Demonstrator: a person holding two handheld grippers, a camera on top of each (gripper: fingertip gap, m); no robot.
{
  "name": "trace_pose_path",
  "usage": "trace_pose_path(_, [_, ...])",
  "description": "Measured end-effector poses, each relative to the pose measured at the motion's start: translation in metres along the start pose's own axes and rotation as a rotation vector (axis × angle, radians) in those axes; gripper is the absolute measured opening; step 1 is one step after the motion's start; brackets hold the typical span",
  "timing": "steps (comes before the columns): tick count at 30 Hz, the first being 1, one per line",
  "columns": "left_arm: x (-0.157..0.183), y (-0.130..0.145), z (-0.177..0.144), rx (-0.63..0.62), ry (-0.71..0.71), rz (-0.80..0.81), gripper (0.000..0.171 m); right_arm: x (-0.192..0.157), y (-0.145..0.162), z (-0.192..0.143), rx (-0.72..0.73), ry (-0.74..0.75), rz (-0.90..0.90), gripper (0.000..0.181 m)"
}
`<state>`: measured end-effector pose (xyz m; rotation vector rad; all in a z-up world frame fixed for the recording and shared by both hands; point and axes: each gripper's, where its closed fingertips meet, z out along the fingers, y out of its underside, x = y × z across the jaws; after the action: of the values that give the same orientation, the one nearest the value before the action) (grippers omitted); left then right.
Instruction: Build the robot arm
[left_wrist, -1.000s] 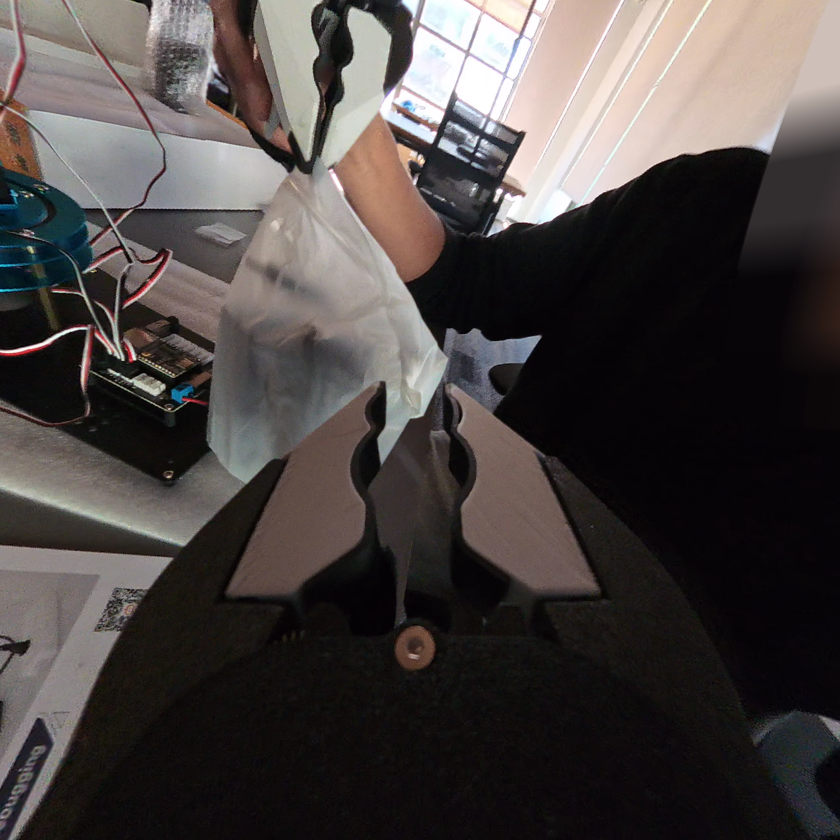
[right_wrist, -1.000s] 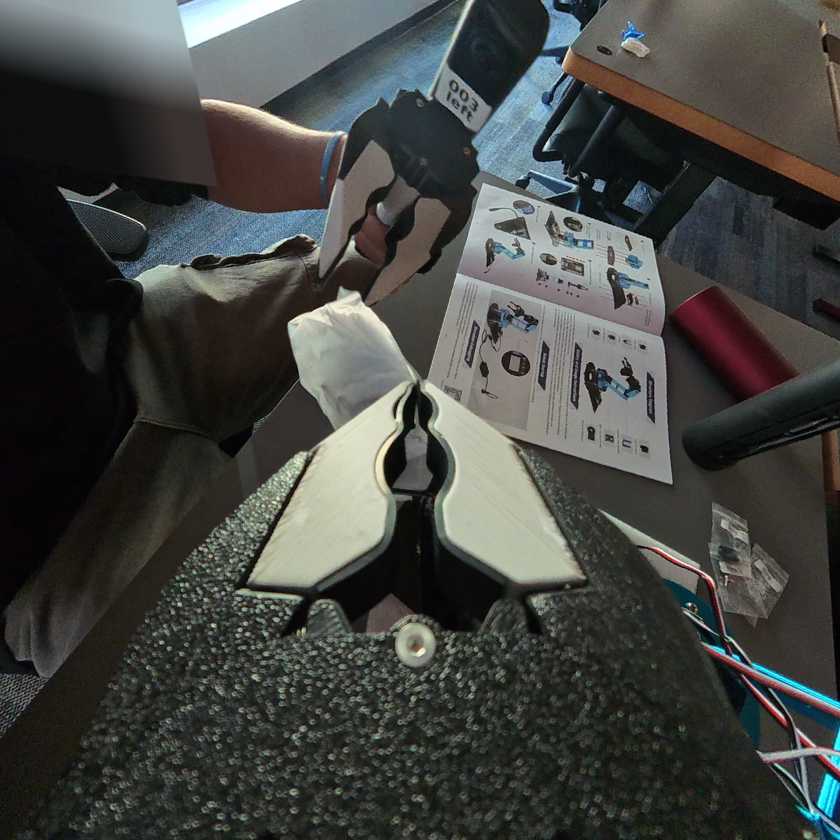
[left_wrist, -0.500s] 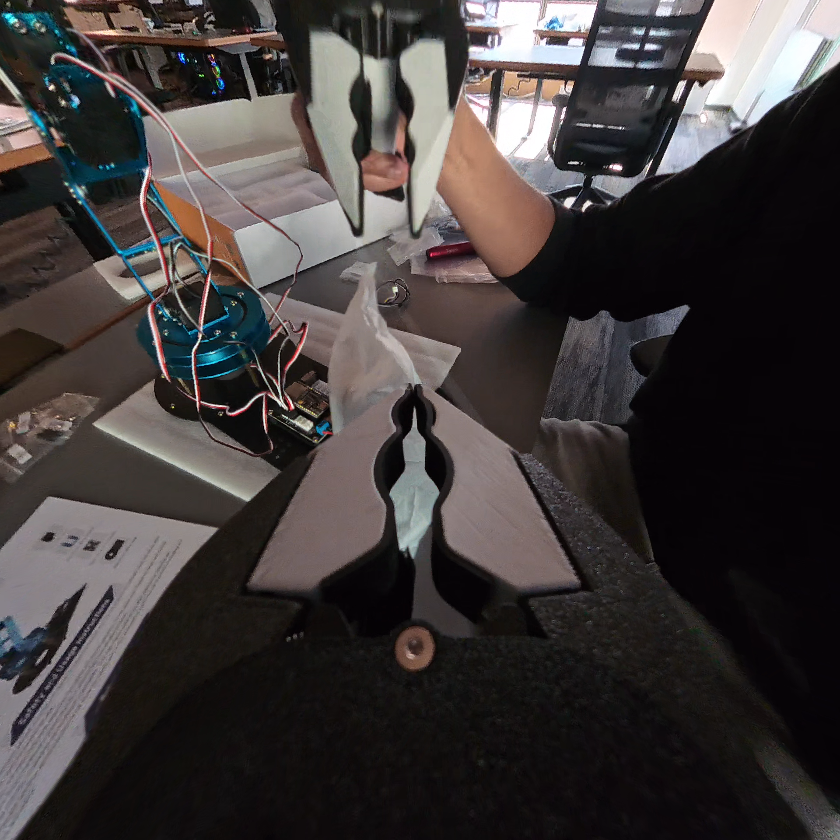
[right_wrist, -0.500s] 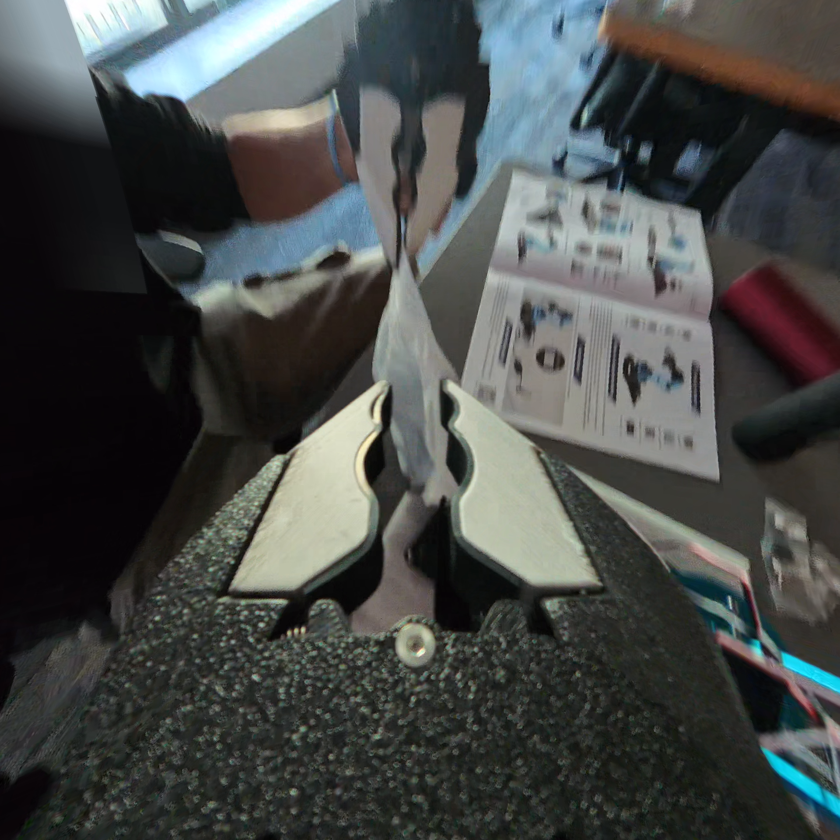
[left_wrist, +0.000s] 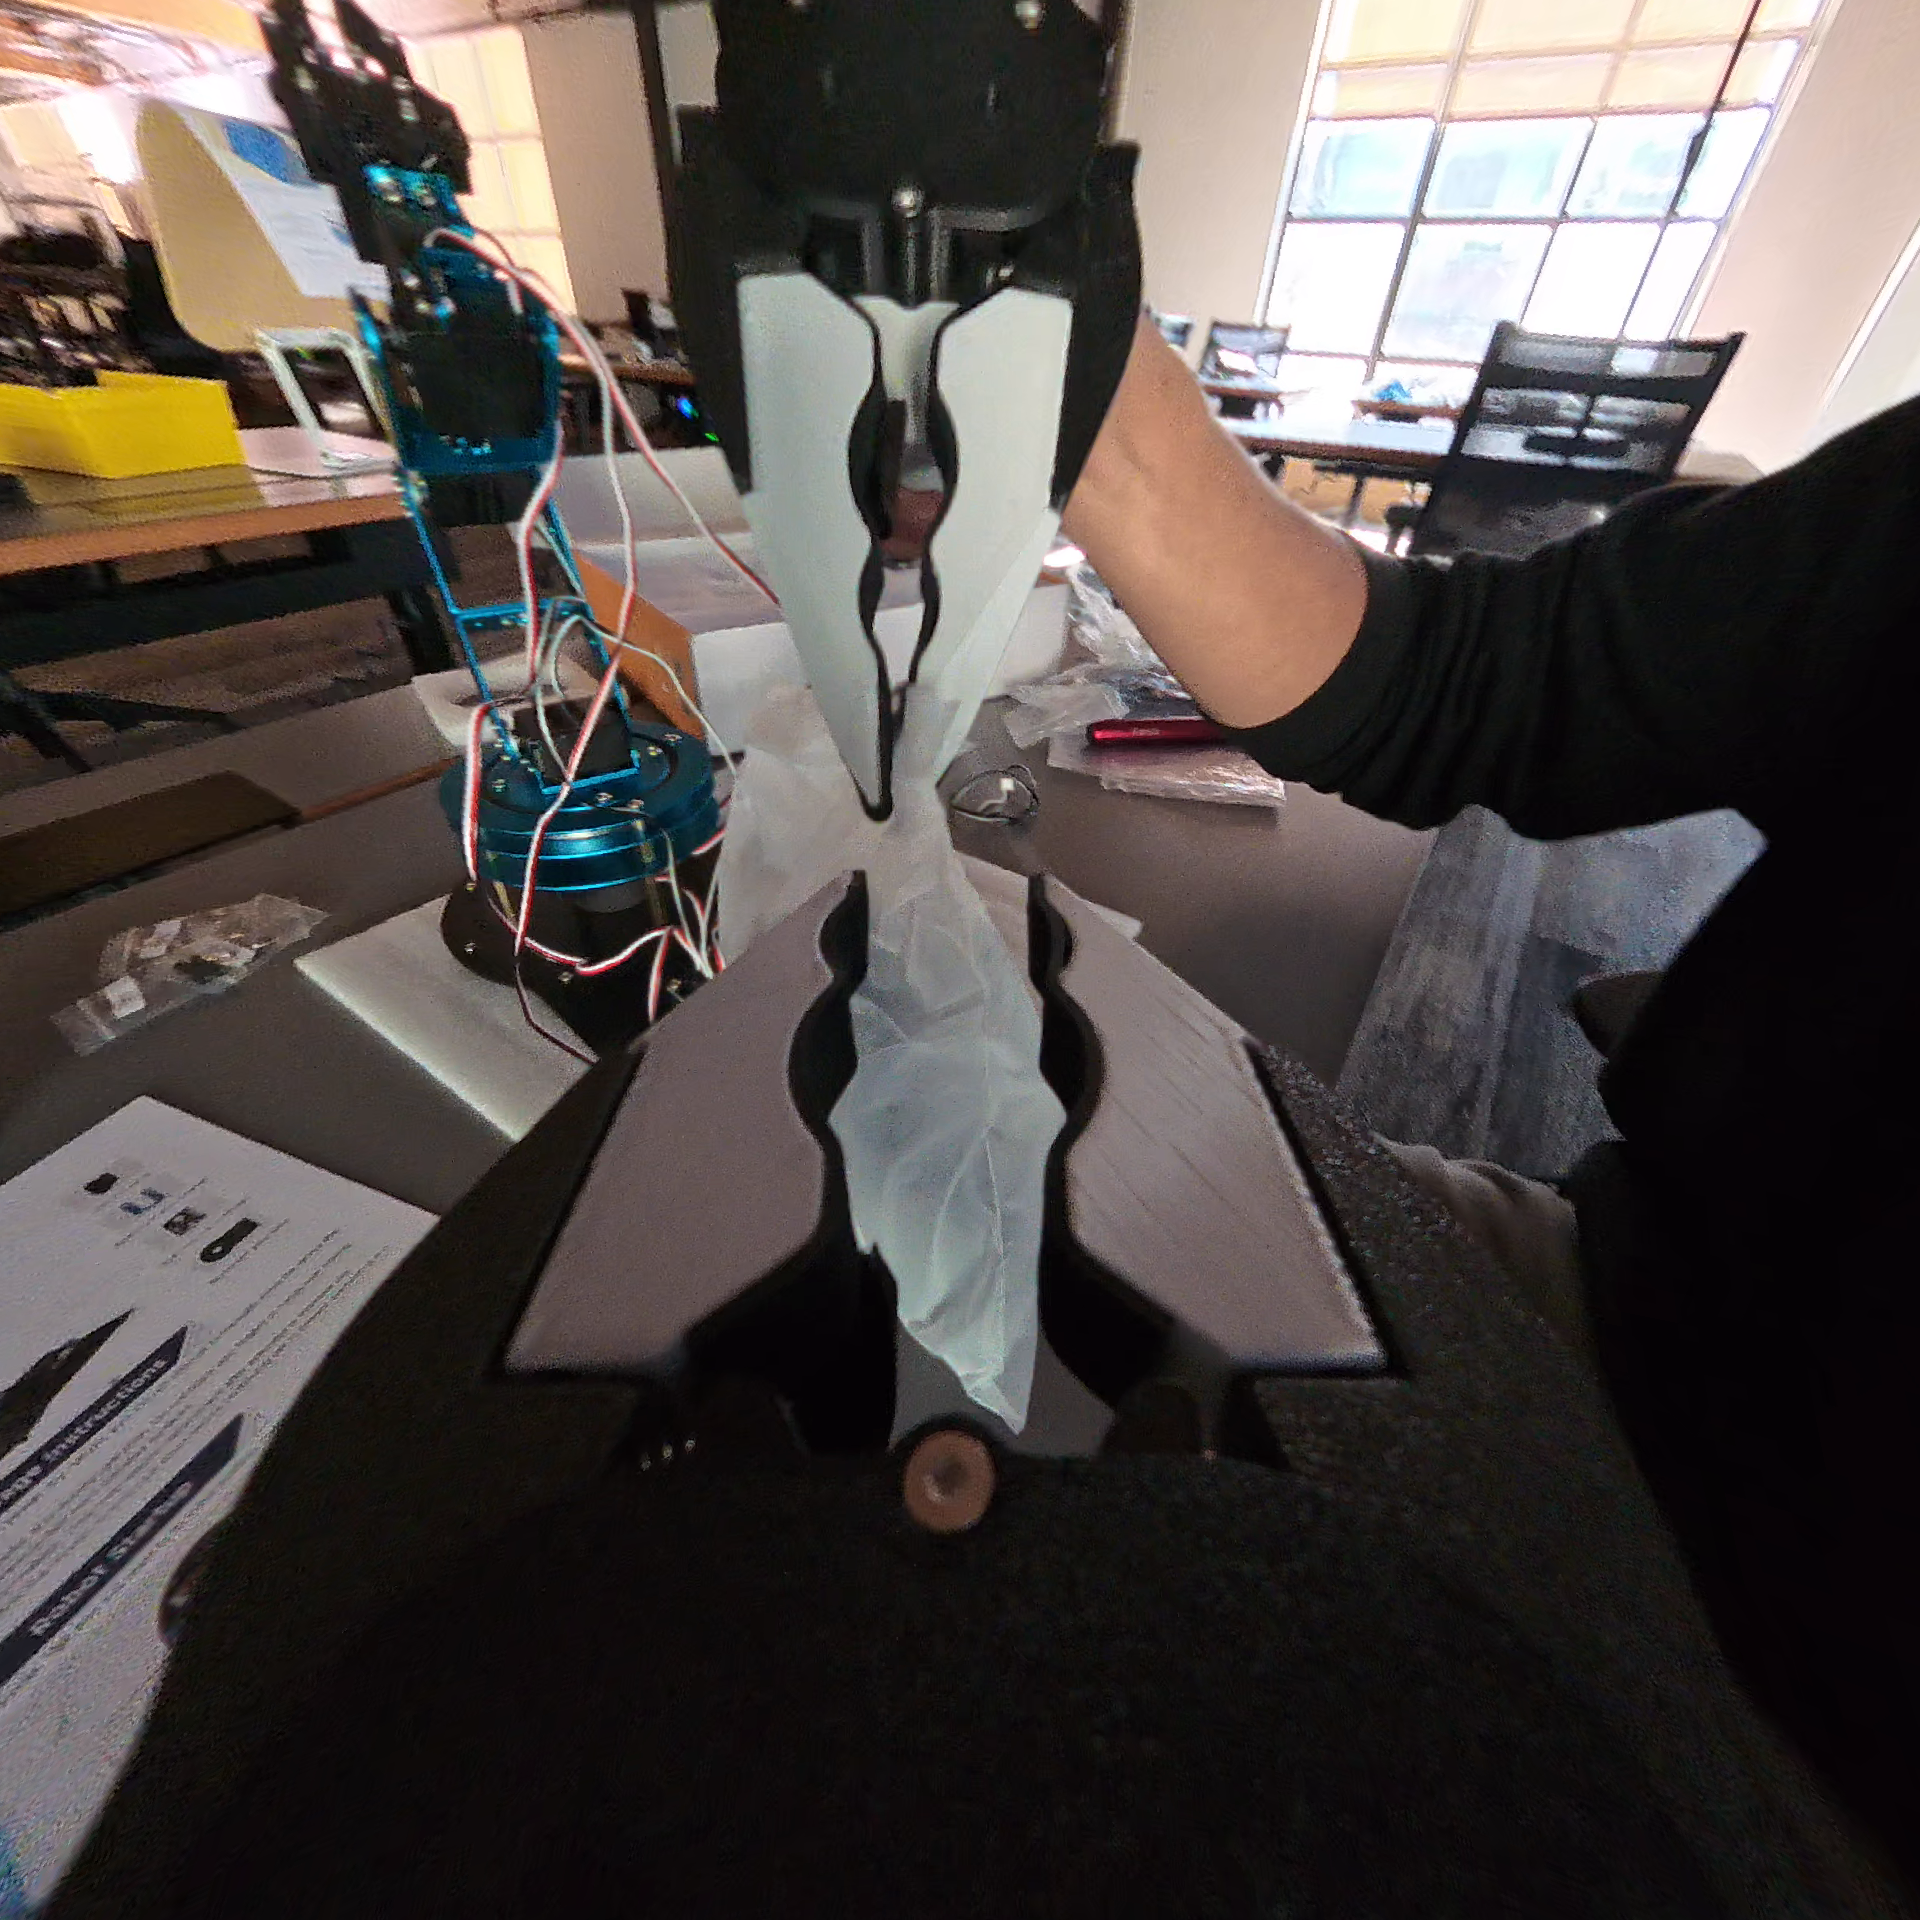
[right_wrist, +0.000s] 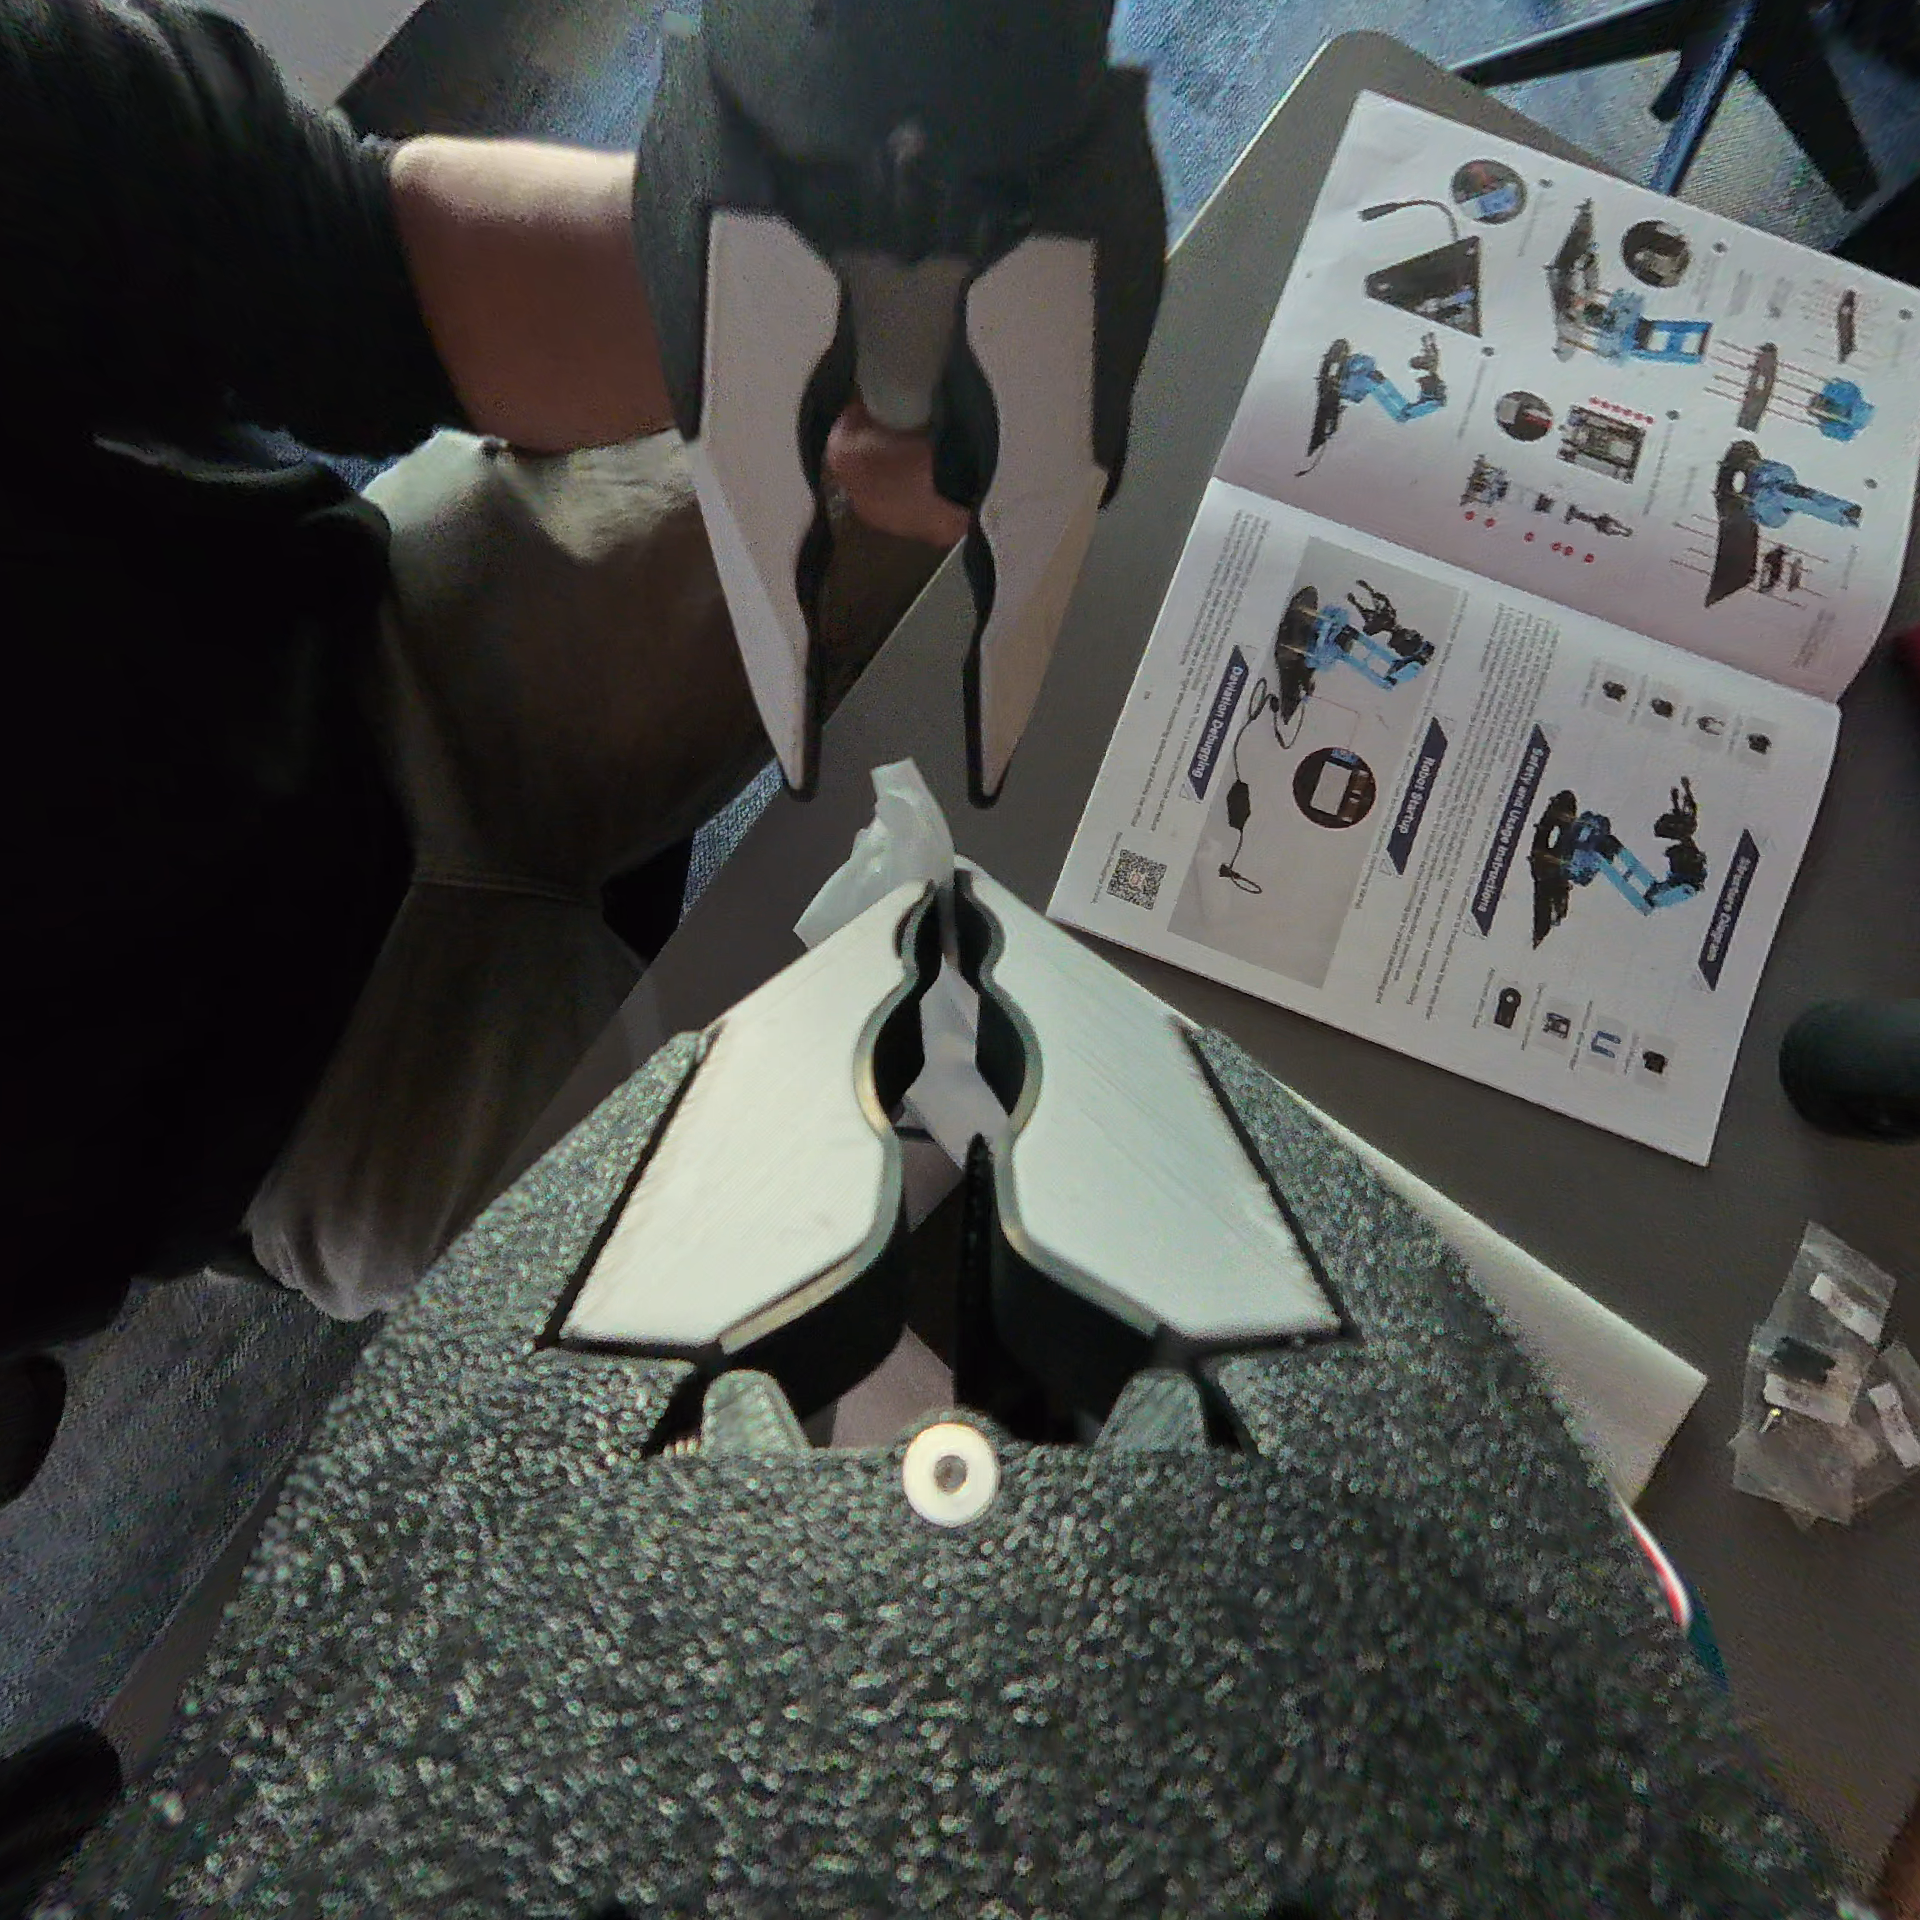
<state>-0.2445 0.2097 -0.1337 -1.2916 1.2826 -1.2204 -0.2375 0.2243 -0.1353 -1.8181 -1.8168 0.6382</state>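
Observation:
A crumpled white translucent plastic bag (left_wrist: 935, 1091) hangs in the air between my two grippers. My right gripper (right_wrist: 951, 888) is shut on the bag (right_wrist: 894, 842), with its pads pinching the film at the tips. In the left wrist view it comes down from above (left_wrist: 894, 810) and pinches the bag's upper end. My left gripper (left_wrist: 948, 883) is open. The bag runs down between its fingers with a gap on each side. In the right wrist view its spread fingertips (right_wrist: 891, 792) stand just above the bag's free end without touching it.
A blue metal robot arm kit (left_wrist: 582, 800) with red and white wires stands on the dark table (left_wrist: 1247, 914) to the left. An open instruction booklet (right_wrist: 1455, 623), small parts bags (right_wrist: 1839, 1382) and a red cylinder (left_wrist: 1153, 732) lie around. The person's legs are at the table edge. Only a small space, under 4 cm, lies between the two pairs of fingers.
Half a second ago my left gripper was shut on the bag and my right was open. Since then my right has shut on the bag and my left has opened off it.

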Motion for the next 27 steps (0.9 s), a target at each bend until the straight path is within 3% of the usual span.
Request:
trace_pose_path(5, [-0.003, -0.011, 0.009, 0.138, -0.029, -0.008, 0.019, -0.002, 0.001, 0.0, 0.057, 0.008, 0.041, 0.0])
trace_pose_path(7, [-0.009, -0.014, 0.011, 0.146, -0.081, 0.026, 0.003, -0.001, 0.002, 0.0, 0.067, 0.032, 0.041, 0.0])
trace_pose_path(12, [-0.012, -0.013, 0.012, 0.137, -0.089, 0.032, 0.0, -0.002, -0.02, -0.018, 0.281, 0.097, -0.056, 0.018])
trace_pose_path(15, [-0.012, -0.014, 0.014, 0.144, -0.083, 0.036, 0.0, 0.0, -0.02, -0.014, 0.266, 0.098, -0.051, 0.021])
trace_pose_path(20, [-0.012, -0.016, 0.014, 0.145, -0.133, 0.095, 0.0, 0.0, -0.019, -0.01, 0.226, 0.101, -0.067, 0.0])
trace_pose_path(27, [-0.017, -0.011, 0.007, 0.155, -0.452, 0.334, 0.0, 0.008, -0.021, -0.004, 0.397, 0.178, 0.286, 0.0])
